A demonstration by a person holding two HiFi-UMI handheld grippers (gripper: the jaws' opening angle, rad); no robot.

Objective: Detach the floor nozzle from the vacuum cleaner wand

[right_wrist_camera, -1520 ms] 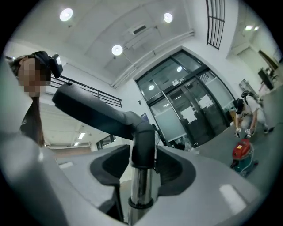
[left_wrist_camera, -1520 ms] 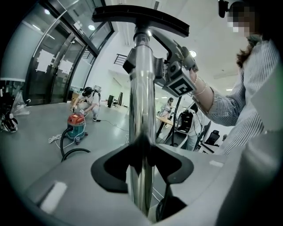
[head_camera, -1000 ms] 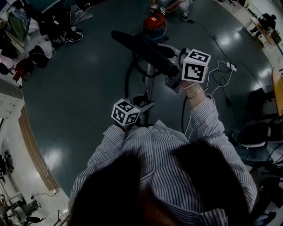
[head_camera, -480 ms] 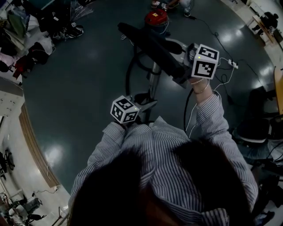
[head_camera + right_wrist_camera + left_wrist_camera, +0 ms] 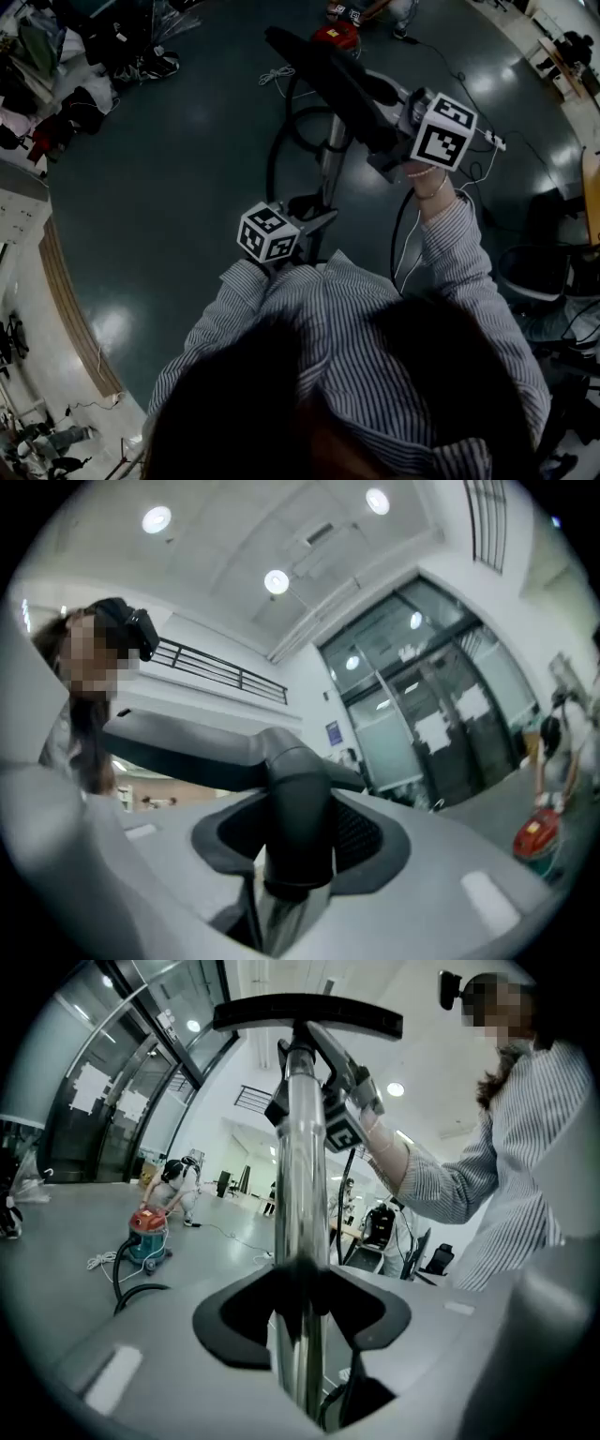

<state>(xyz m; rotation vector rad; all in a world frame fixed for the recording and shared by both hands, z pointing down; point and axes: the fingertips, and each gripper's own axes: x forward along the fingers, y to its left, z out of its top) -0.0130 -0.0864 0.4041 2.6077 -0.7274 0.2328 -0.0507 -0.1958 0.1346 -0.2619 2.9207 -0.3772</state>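
Note:
The black floor nozzle [image 5: 323,67] sits on the end of the chrome wand [image 5: 328,164], held up in the air and pointing away from me. My left gripper [image 5: 307,221] is shut on the wand lower down; in the left gripper view the chrome wand [image 5: 302,1194] runs up between the jaws to the nozzle [image 5: 309,1016]. My right gripper [image 5: 392,142] is shut on the nozzle's black neck [image 5: 298,808], with the nozzle head [image 5: 187,755] stretching left behind it. I cannot tell whether the joint between neck and wand has parted.
A red canister vacuum [image 5: 336,36] stands on the dark floor ahead with its black hose [image 5: 279,141] looping toward me. A person [image 5: 178,1183] crouches by it. White cables and a power strip [image 5: 483,141] lie right. Bags and clutter [image 5: 56,94] line the left; chairs [image 5: 544,281] stand right.
My right gripper and the nozzle have risen and shifted right and away from me. The left gripper has stayed almost still on the wand.

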